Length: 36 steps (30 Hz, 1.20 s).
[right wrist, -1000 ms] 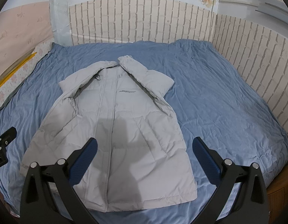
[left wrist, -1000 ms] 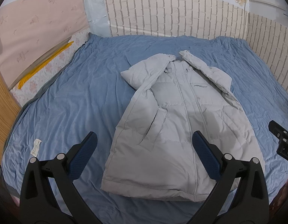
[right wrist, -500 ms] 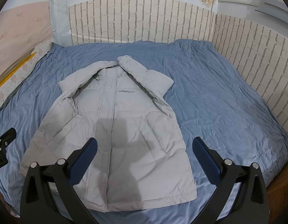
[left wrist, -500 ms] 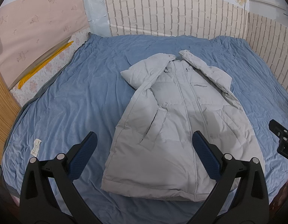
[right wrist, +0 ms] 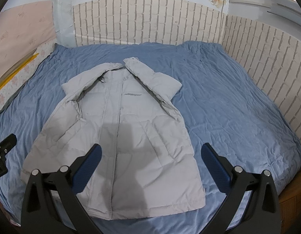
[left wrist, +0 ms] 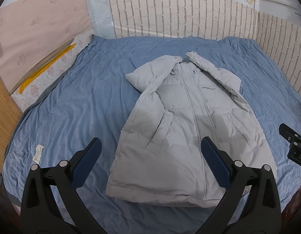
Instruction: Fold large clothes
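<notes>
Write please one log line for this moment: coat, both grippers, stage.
coat: flat on bed, front up, sleeves folded over chest | left gripper: open, above hem | right gripper: open, above hem | stage: body not yet folded

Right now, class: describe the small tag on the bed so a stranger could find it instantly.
Start at the blue bedsheet. Left of the grey padded jacket, near the sheet's left edge, lies a small white label. It is the only pale scrap on the bare blue cloth.
</notes>
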{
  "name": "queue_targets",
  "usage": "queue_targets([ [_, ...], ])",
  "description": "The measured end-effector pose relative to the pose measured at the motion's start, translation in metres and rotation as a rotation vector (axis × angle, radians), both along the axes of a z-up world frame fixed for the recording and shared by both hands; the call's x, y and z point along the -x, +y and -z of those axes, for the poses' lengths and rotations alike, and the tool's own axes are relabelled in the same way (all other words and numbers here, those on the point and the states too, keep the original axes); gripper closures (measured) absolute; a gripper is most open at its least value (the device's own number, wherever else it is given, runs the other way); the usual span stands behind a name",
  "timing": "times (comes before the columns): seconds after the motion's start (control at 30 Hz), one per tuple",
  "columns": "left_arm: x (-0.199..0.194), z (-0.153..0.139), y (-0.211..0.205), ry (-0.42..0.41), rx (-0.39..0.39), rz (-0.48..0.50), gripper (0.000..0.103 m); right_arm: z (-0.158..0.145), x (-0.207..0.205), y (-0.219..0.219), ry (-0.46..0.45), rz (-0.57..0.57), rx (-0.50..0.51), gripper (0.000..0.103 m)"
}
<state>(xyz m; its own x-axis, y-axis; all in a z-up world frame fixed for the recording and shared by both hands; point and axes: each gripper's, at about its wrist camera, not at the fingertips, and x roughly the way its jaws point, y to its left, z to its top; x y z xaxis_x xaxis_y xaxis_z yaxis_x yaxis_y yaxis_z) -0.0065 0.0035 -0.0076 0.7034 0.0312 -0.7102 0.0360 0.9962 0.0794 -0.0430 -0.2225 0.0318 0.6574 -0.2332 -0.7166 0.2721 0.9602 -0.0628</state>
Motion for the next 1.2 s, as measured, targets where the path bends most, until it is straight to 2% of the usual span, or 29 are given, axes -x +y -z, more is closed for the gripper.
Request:
queue_targets([
  [0.33, 0.02, -0.002, 0.001, -0.034, -0.023, -0.039, 0.003, 0.002, 0.01, -0.001, -0.01, -0.001, 0.006, 0.002],
  [0.53, 0.043, -0.008, 0.01, -0.058, -0.008, -0.071, 0.003, 0.005, 0.023, -0.004, -0.029, -0.015, -0.002, 0.002],
  [0.77, 0.062, -0.005, 0.007, -0.082, -0.013, -0.052, 0.003, 0.003, 0.036, -0.003, -0.042, -0.025, -0.004, 0.002],
  [1.0, 0.061, -0.009, 0.008, -0.111, -0.013, -0.028, 0.003, 0.003, 0.041, -0.001, -0.023, -0.005, 0.033, 0.002],
  [1.2, 0.047, -0.011, 0.016, -0.124, -0.018, -0.04, 0.003, -0.002, 0.03, -0.013, -0.019, 0.0, 0.009, 0.002],
])
